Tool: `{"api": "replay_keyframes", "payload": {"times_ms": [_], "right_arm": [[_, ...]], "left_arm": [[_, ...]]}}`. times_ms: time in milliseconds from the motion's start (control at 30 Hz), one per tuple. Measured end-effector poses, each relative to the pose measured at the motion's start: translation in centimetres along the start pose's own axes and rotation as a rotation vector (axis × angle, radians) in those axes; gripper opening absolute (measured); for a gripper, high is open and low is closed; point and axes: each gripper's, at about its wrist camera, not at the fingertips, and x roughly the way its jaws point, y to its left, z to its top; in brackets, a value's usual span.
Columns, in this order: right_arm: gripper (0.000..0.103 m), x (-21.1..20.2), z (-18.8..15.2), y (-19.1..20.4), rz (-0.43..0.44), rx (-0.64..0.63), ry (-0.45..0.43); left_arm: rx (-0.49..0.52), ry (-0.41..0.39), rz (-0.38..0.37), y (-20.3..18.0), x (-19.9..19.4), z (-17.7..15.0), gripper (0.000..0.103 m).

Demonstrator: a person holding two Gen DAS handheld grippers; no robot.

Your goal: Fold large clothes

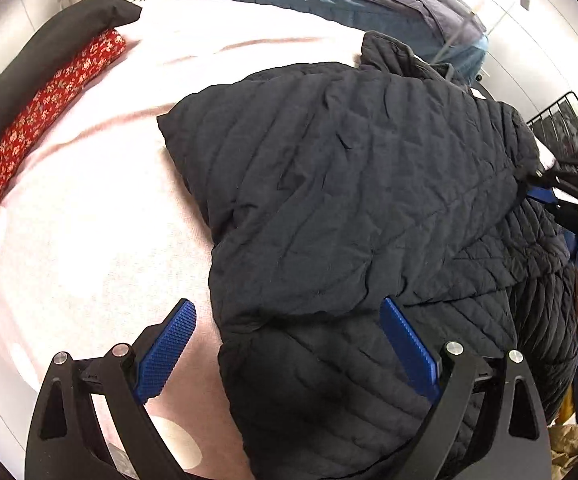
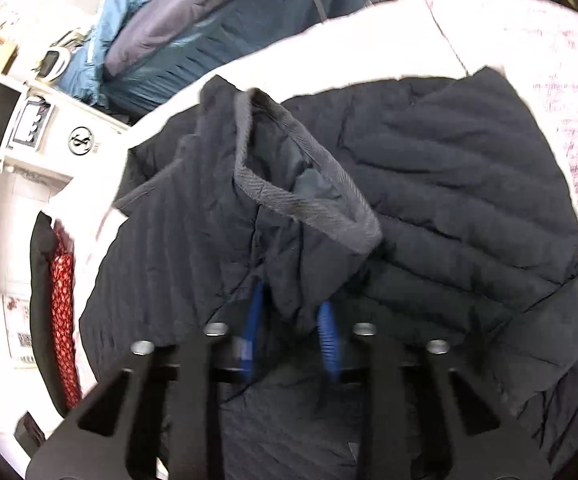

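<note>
A dark navy quilted jacket (image 1: 349, 184) lies spread on a pale pink bedsheet (image 1: 89, 208). My left gripper (image 1: 289, 320) is open and empty, its blue pads over the jacket's near edge. My right gripper (image 2: 289, 312) is shut on a fold of the jacket (image 2: 429, 184) near its grey-trimmed collar (image 2: 305, 204) and lifts that part. The right gripper also shows in the left wrist view (image 1: 545, 192), at the jacket's right side, with a hand behind it.
A red floral cloth (image 1: 41, 120) and a black cloth (image 1: 29, 64) lie along the bed's left edge. A pile of blue and purple bedding (image 1: 329, 0) sits at the far side. A white cabinet (image 2: 49, 128) stands beyond the bed.
</note>
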Motion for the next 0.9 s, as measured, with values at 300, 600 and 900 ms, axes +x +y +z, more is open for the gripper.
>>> {"api": "replay_keyframes", "payload": {"times_ms": [300, 600, 900], "right_arm": [[0.011, -3.3, -5.2, -3.0, -0.028, 0.014, -0.01], [0.023, -0.9, -5.6, -5.9, -0.027, 0.091, 0.08], [0.076, -4.5, -5.6, -3.7, -0.374, -0.057, -0.003]], "left_arm": [[0.057, -0.049, -0.026, -2.5, -0.5, 2.6, 0.091], [0.204, 0.062, 0.098, -5.7, 5.4, 3.1, 0.095], [0.176, 0.089, 0.1, -5.1, 7.4, 3.5, 0.098]]}}
